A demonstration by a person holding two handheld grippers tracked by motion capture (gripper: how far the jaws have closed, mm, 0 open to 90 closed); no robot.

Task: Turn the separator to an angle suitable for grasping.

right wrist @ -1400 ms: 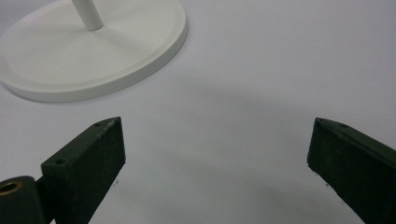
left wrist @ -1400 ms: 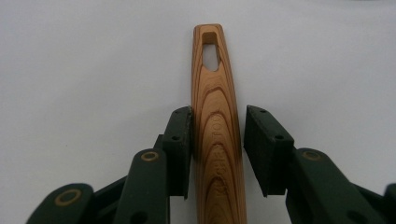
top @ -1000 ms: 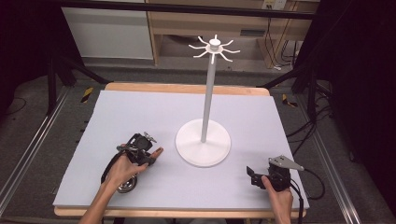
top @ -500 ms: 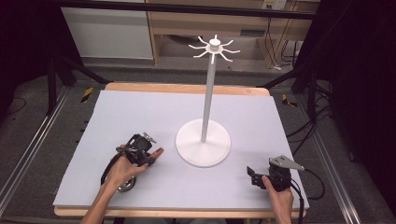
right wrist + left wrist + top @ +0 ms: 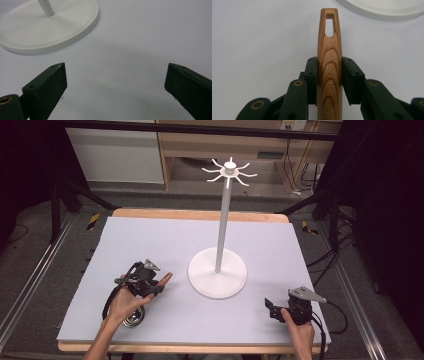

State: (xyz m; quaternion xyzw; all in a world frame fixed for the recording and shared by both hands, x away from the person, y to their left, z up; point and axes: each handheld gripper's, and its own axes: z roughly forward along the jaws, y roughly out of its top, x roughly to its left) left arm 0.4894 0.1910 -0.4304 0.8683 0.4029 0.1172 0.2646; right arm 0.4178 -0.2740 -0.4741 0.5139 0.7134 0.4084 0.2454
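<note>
- Your left gripper (image 5: 161, 283) has its fingers (image 5: 312, 75) clamped on a wooden handle (image 5: 329, 62), one pad pressed to each flat side.
- The handle runs straight out between the fingers, and its tip with the slotted hole points toward the white stand (image 5: 218, 270).
- From above, the handle's reddish tip (image 5: 166, 278) sticks out just short of the stand's round base (image 5: 200, 282), near it but apart.
- A round metal part (image 5: 134, 318) shows below your left hand (image 5: 125, 302), low over the grey worktop (image 5: 150, 240); you cannot tell whether it rests there.
- Your right gripper (image 5: 115, 82) has its fingers (image 5: 47, 85) spread wide with nothing between them but bare worktop.
- That gripper sits at the near right of the worktop, well apart from the handle, with the stand's base ahead to its left.
- The stand is upright mid-worktop, its hooks at the top bare.
</note>
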